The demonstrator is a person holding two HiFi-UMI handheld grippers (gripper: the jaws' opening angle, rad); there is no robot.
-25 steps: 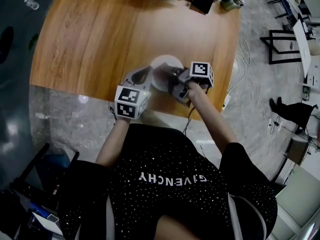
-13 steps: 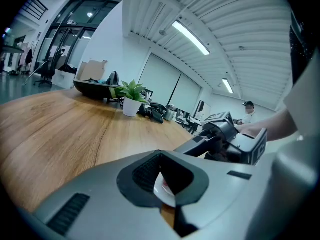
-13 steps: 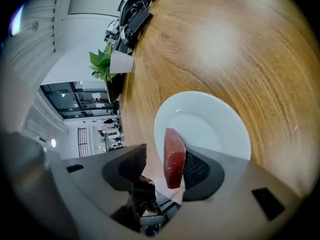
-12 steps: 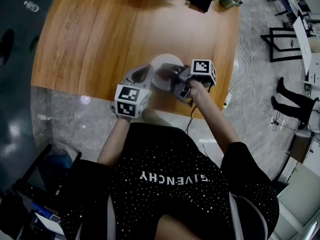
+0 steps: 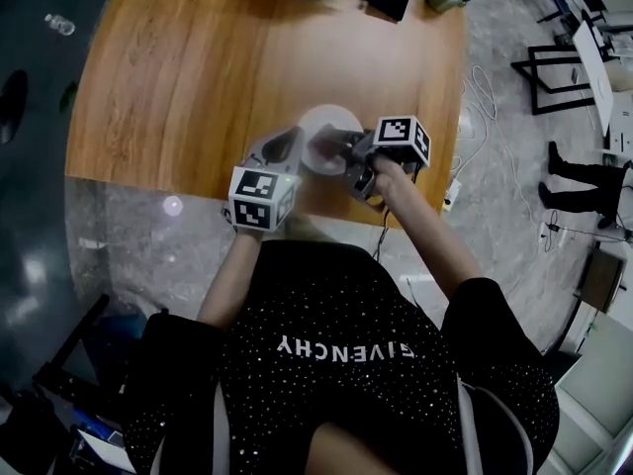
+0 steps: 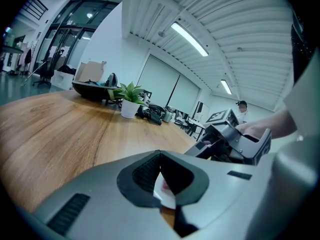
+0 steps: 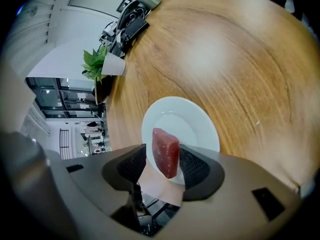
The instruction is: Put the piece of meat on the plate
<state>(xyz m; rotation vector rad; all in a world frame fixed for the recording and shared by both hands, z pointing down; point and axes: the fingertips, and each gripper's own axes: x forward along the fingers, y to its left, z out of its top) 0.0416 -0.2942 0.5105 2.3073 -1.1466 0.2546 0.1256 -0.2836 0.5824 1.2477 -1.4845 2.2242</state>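
The meat [image 7: 166, 151] stood over the plate's [image 7: 197, 116] near edge, loose between the right gripper's [image 7: 162, 155] jaws, which had just been opening wide. Backing straight off seemed wisest, to avoid toppling it. The left gripper [image 6: 160, 156] waited with its jaws together, empty.

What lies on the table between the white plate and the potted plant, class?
Nothing: in the right gripper view, the wooden table is bare between the white plate and the potted plant.

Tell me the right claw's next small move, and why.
Probably draw the right claw straight back off the meat: its jaws have just been opening, a gap shows beside the meat standing between them, and the meat is already over the white plate.
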